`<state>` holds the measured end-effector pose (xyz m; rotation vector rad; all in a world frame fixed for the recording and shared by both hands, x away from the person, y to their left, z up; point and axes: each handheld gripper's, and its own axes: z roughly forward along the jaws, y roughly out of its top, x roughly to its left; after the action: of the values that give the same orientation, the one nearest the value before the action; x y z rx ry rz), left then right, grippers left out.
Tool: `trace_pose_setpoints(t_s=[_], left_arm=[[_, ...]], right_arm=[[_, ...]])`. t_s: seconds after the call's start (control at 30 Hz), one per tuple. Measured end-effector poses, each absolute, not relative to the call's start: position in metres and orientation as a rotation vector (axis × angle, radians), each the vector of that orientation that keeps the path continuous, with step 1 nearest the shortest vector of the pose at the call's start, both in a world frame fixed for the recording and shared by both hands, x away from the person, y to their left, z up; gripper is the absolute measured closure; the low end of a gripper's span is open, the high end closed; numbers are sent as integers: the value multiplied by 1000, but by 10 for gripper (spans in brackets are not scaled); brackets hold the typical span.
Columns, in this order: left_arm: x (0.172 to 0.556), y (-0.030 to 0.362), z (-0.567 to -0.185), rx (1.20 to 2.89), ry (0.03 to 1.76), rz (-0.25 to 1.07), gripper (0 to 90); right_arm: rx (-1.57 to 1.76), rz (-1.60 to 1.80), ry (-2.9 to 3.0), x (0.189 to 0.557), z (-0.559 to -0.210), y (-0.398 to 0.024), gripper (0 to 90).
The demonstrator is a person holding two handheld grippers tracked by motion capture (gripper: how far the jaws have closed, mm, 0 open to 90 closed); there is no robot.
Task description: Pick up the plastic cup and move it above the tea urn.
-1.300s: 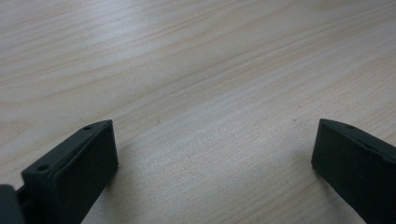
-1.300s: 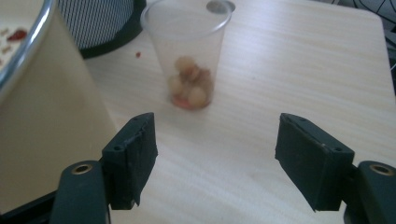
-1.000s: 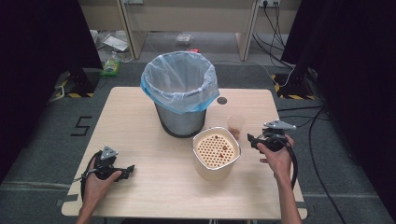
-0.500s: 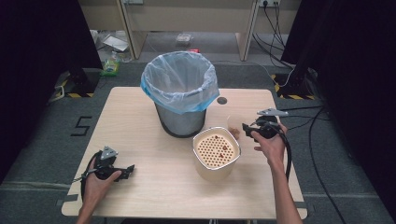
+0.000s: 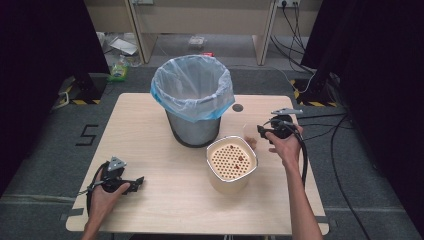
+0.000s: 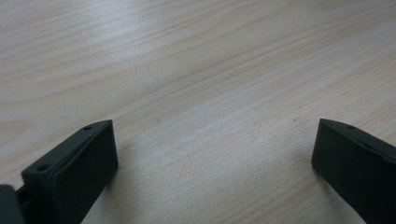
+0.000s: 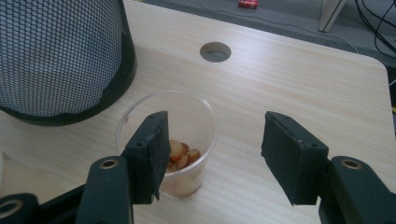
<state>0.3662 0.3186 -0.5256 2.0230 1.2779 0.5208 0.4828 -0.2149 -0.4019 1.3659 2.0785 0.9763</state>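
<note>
The clear plastic cup (image 7: 173, 140) of nut-like bits stands on the table (image 5: 150, 125) just beside the mesh waste bin (image 5: 194, 102) and behind the strainer tub (image 5: 231, 162), handy for tipping. The right gripper (image 7: 212, 151) nears it, jaws apart and just closing, the cup not yet between them. The left gripper (image 5: 136, 182) rests on the wood, jaws wide, empty (out of the way).
</note>
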Motion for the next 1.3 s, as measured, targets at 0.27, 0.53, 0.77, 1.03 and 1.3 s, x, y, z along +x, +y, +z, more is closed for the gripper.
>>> trace_pose_setpoints(t_s=[0.27,0.53,0.77,1.03,1.3], left_arm=[[366,319,-526,2022,1278,521,0],[366,319,-526,2022,1278,521,0],[366,319,-526,2024,1278,521,0],[366,319,-526,2023,1278,521,0],[366,319,-526,2023,1278,521,0]], right_arm=[[1384,977,2099,494,-406,-212,464],[1394,924,2130,505,-414,-208,504],[1399,892,2155,511,-422,-204,549],[1405,865,2194,517,-432,-201,649],[1396,822,2243,522,-443,-197,768]])
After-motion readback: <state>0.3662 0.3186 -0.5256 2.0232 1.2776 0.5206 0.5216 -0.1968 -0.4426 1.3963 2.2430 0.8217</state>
